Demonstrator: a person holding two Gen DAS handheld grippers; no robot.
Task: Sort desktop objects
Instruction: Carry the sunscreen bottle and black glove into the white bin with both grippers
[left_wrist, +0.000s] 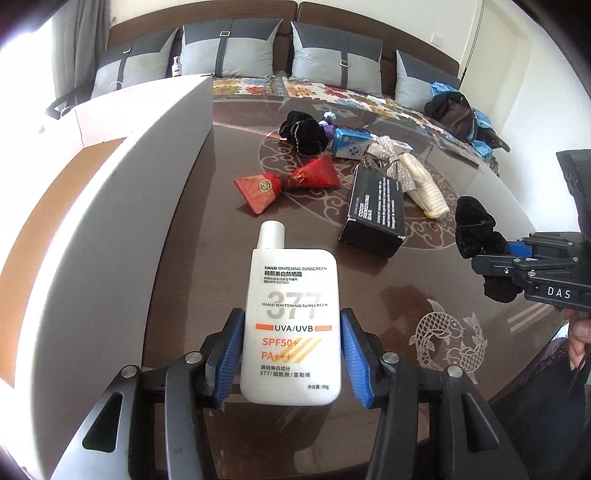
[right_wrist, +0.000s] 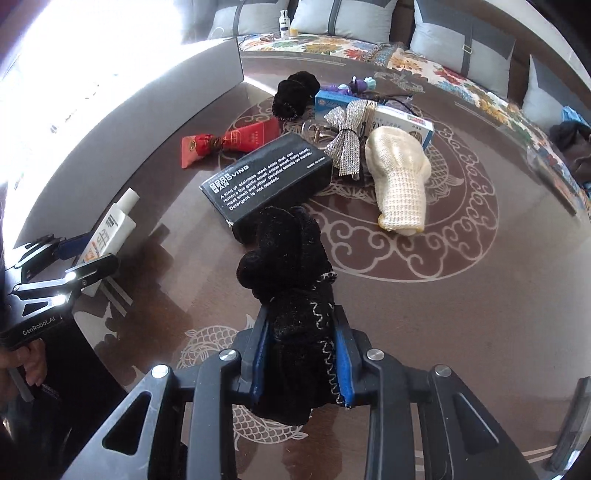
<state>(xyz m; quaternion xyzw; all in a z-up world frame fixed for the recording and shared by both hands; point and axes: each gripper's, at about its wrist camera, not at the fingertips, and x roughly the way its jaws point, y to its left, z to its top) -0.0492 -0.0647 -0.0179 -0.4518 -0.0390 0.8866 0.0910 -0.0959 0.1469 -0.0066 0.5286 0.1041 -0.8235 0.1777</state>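
Observation:
A white sunscreen bottle (left_wrist: 291, 280) stands cap-forward between the blue pads of my left gripper (left_wrist: 291, 317), which is shut on its sides. In the right wrist view the same bottle (right_wrist: 114, 221) and left gripper (right_wrist: 85, 254) show at the left edge. My right gripper (right_wrist: 301, 314) is shut on a black velvet scrunchie (right_wrist: 288, 251) that bulges out ahead of its fingers. The left wrist view shows that scrunchie (left_wrist: 476, 229) in the right gripper (left_wrist: 491, 258) at the right edge, above the dark brown patterned table (left_wrist: 443, 295).
A tall white box wall (left_wrist: 110, 221) runs along the left. Mid-table lie a black carton (left_wrist: 376, 210), a red pouch (left_wrist: 288, 181), a second black scrunchie (left_wrist: 303, 133), a blue-white box (left_wrist: 347, 144), a silver bow (left_wrist: 380, 155) and a cream knit mitt (left_wrist: 424, 192). A cushioned sofa stands beyond.

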